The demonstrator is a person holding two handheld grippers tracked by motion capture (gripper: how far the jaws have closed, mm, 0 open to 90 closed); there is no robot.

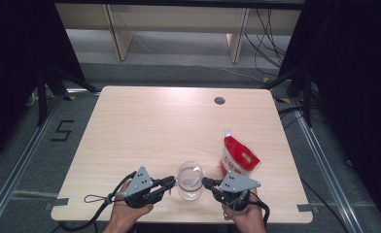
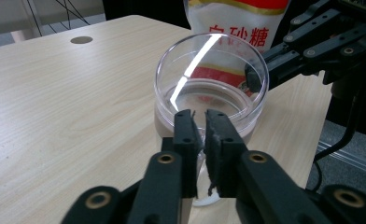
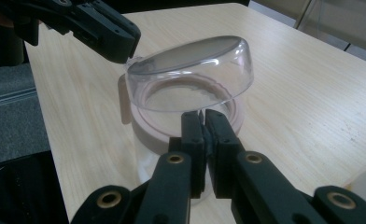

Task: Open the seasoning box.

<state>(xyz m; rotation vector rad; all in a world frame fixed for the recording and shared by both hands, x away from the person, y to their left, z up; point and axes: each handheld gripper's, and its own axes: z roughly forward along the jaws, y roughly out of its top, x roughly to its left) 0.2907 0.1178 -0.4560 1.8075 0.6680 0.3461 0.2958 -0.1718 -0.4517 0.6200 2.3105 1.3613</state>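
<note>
Although the clear round plastic jar (image 1: pixel 190 181) with its transparent domed lid (image 3: pixel 190 74) is seen near the front edge of the pale wooden table (image 1: pixel 145 131), its contents are hard to make out through the glare. The lid is tilted, raised at one side above the jar's pinkish rim. The left gripper (image 1: pixel 170 184) is held at the jar's left side, its jaws nearly together with a thin piece of the lid's edge between them. The right gripper (image 1: pixel 207 183) is clamped on the lid's rim at the opposite side. Behind, on a red-and-white sugar bag (image 1: pixel 237 156), "白砂糖" can be read; its top is cut off in the left gripper view.
</note>
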